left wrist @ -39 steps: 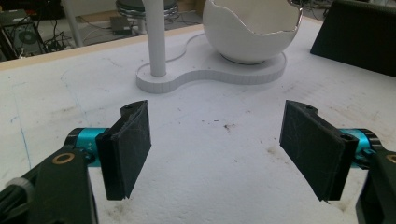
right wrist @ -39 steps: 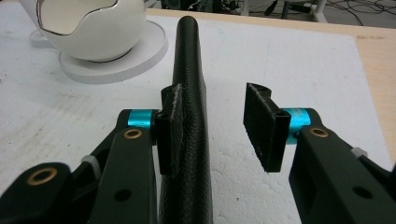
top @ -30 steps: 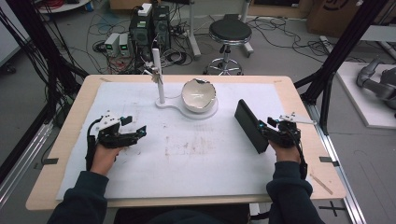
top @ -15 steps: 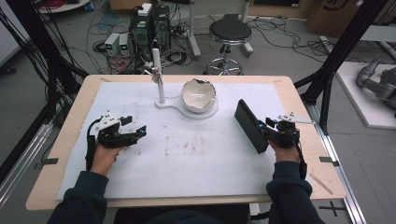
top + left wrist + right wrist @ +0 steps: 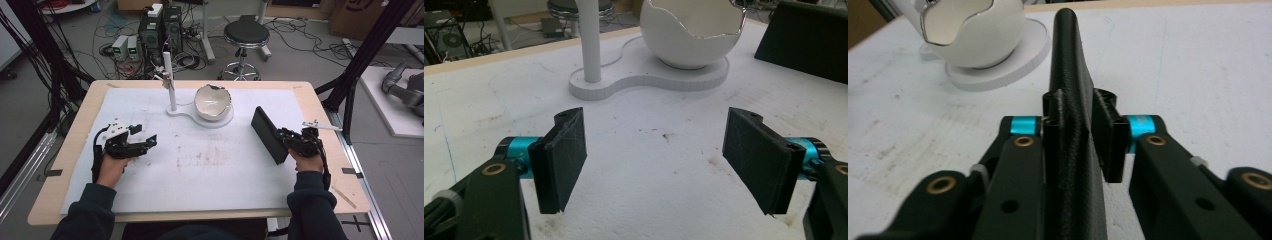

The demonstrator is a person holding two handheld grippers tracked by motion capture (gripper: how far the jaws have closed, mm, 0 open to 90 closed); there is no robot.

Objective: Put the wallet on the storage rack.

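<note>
A black flat slab [image 5: 267,132] stands on edge, tilted, at the right of the white mat. My right gripper [image 5: 286,137] grips its near end. In the right gripper view the slab [image 5: 1070,75] runs up between the pads, and the right gripper [image 5: 1080,135] has just been closing its jaws, which now press on both faces. My left gripper [image 5: 147,140] rests low over the mat at the left. Its jaws stand wide open in the left gripper view, with nothing between them [image 5: 656,160].
A white cracked-egg bowl [image 5: 212,101] sits on a white base [image 5: 200,119] with an upright post [image 5: 170,82] at the back middle. The bowl [image 5: 689,35] lies ahead of the left jaws, and the bowl [image 5: 973,35] is left of the slab. The table's wooden rim [image 5: 325,120] borders the mat.
Both hands stay where they were. The right jaws look slightly tighter around the black slab, which keeps its tilt and place.
</note>
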